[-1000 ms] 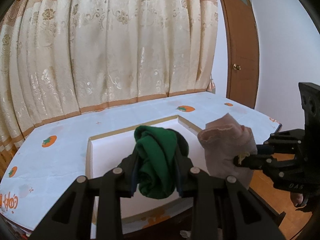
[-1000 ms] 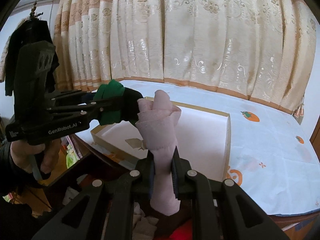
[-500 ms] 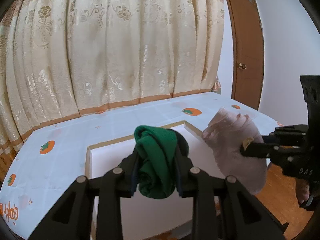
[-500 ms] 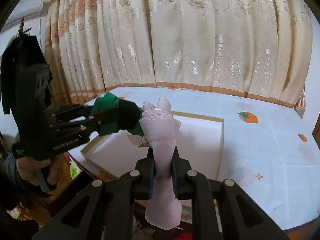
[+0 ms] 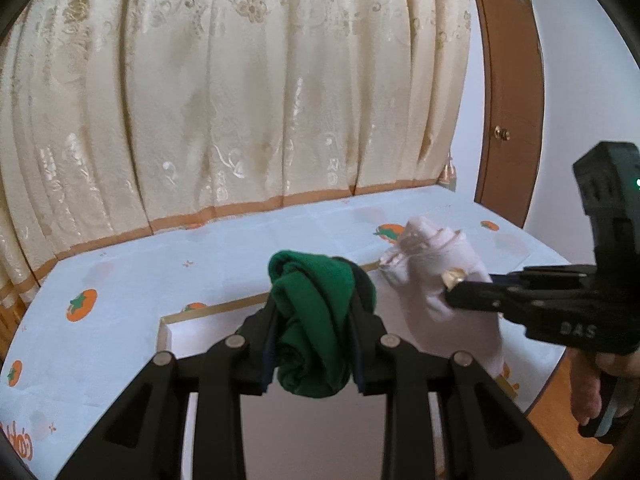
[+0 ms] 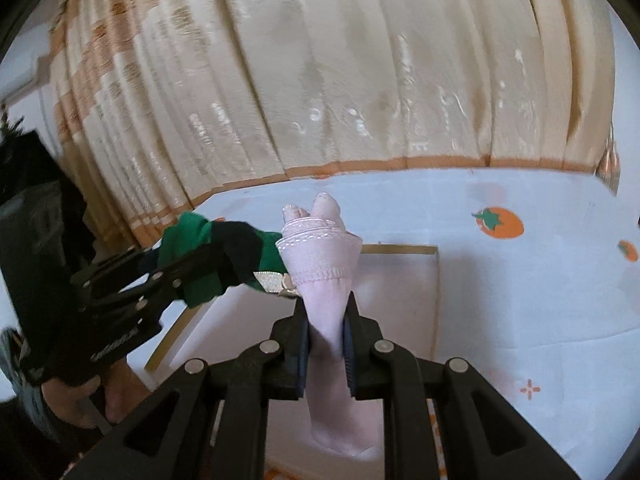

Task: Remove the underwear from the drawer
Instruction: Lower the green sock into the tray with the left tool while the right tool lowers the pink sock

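Left gripper (image 5: 314,344): jaws pinching the green underwear (image 5: 316,320) across its bunched middle; the roll stands up between the fingers, held above the drawer (image 5: 168,330).
Right gripper (image 6: 326,344): jaws pressed onto the pink underwear (image 6: 324,268) low on its body; the lace-edged band fans out above, a tail hangs below.
Where they are: both garments lifted clear of the white drawer interior, just beside each other; in the right wrist view the green one looks to brush the pink band, though I cannot tell if they touch.
Handling: likely light, soft, limp cloth; not fragile; a mid-bundle pinch through several layers should keep it from slipping.
Surroundings: tablecloth (image 5: 100,280) with orange fruit print; curtain (image 5: 240,100) behind.
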